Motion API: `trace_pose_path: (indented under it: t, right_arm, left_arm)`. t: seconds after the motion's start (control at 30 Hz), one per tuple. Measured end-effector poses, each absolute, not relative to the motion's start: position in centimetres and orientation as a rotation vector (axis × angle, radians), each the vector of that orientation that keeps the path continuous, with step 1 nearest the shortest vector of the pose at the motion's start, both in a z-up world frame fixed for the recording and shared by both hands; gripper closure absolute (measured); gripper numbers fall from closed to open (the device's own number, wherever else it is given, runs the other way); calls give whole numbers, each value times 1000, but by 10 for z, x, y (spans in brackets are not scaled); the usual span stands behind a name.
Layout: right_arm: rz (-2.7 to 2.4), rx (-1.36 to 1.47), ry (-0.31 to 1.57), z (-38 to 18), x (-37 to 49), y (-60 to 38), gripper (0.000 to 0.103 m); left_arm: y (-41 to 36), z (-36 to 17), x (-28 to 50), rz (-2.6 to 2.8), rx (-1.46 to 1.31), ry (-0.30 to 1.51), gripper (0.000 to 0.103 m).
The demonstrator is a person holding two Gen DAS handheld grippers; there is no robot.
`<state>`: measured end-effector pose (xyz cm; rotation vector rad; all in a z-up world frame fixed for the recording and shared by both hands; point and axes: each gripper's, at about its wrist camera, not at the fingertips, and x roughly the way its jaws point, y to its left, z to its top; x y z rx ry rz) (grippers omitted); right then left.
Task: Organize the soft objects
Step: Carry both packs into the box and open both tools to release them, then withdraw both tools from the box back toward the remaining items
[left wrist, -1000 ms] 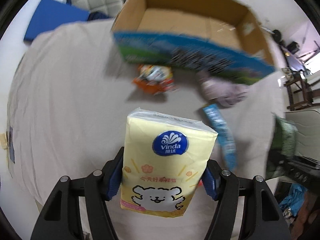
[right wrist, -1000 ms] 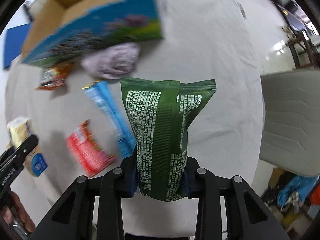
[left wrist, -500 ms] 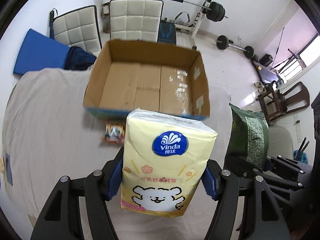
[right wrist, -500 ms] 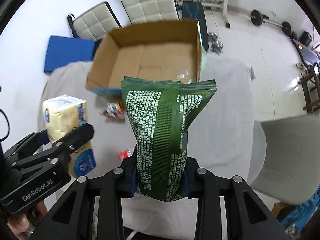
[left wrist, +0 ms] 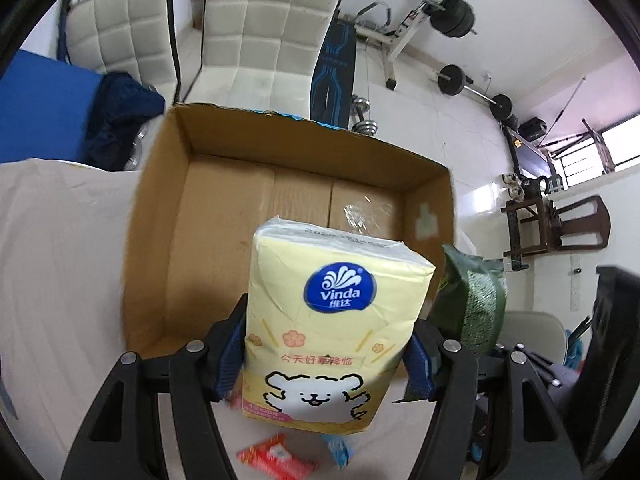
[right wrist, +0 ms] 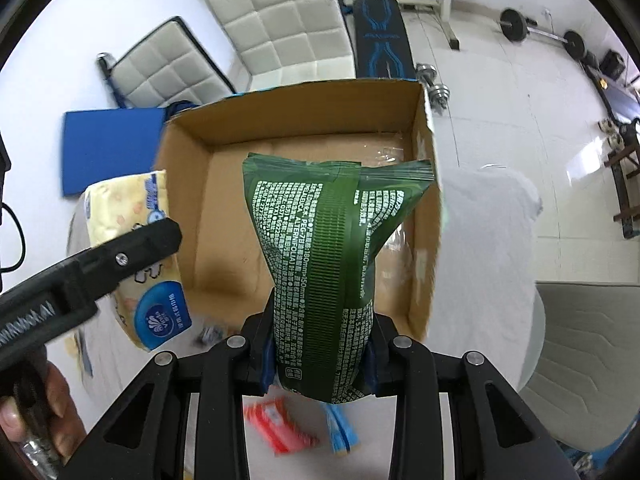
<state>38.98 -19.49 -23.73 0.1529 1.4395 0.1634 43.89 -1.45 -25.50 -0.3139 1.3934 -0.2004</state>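
Observation:
My left gripper (left wrist: 324, 356) is shut on a yellow Vinda tissue pack (left wrist: 332, 320), held upright above the near edge of an open cardboard box (left wrist: 160, 208). My right gripper (right wrist: 320, 356) is shut on a green wipes pack (right wrist: 324, 264), held upright over the same box (right wrist: 424, 216). The box looks empty inside. The tissue pack (right wrist: 136, 248) and the left gripper show at the left of the right wrist view. The green pack (left wrist: 468, 300) shows at the right of the left wrist view.
A red packet (left wrist: 276, 456) and a blue packet (left wrist: 340, 446) lie on the white-covered table (left wrist: 56, 264) below the grippers; both show in the right wrist view (right wrist: 280, 428), (right wrist: 342, 432). White padded chairs (left wrist: 268, 32), a blue mat (right wrist: 108, 144) and gym weights stand beyond the box.
Both grippers have risen and moved forward with their packs, from low over the table to above the box. The box interior now fills the view.

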Motion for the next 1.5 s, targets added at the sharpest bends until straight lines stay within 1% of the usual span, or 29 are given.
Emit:
trace_pose_path:
  t: [0.2,0.33,0.53,0.73,0.77,0.8,0.87,1.0,1.07,1.1,1.13,1.2,1.23,1.3,1.5]
  right_arm:
    - [106,131,1487,-308,454,-185,68]
    - [87,135,1511,-340,476,-184,68]
    - [70,93,1529,-369,496,-178,68]
    - [57,65,1543,-383,507,-168,65]
    - [61,76,1550,-384,509,-166,60]
    - [54,73,1546,-384,509,-166,48]
    - [41,60,1534,-381,509,-164,36]
    - [37,39,1535,-368,499,-152,36]
    - [32,29,1533,-362,494,-148,35]
    - [27,17,1532,-359,490,-146,33]
    - [26,11,1530,-354,486,-147,30]
    - [12,-6,1516,-347,475,-143,13]
    - [10,-8,1511,-344,471,-143,11]
    - [-7,-17,1495,-335,458,-142,0]
    - [-46,0,1406,-309,416,-140,0]
  left_arm:
    - [-14,-325,498,-223,-354,1507,39]
    - [-16,-357,517,-248,-388,1558,39]
    - [-28,-373,525,-281,-356,1591,38]
    - [-31,-369,532,-269,-349,1615,38]
    - [-31,-368,533,-260,-349,1613,38]
    - [-29,-365,533,-251,-345,1611,38]
    - [-27,-357,533,-248,-325,1603,38]
    - [-19,-335,524,-240,-302,1565,38]
    - [-16,-323,516,-235,-265,1541,31]
    - [-14,-319,511,-231,-252,1530,23]
    - [-13,-314,505,-226,-240,1519,13]
    - [-10,-304,492,-212,-192,1491,8]
    - [-7,-300,485,-207,-176,1476,5]
    - [-2,-288,467,-190,-118,1433,0]
    - [13,-263,414,-156,-43,1313,0]
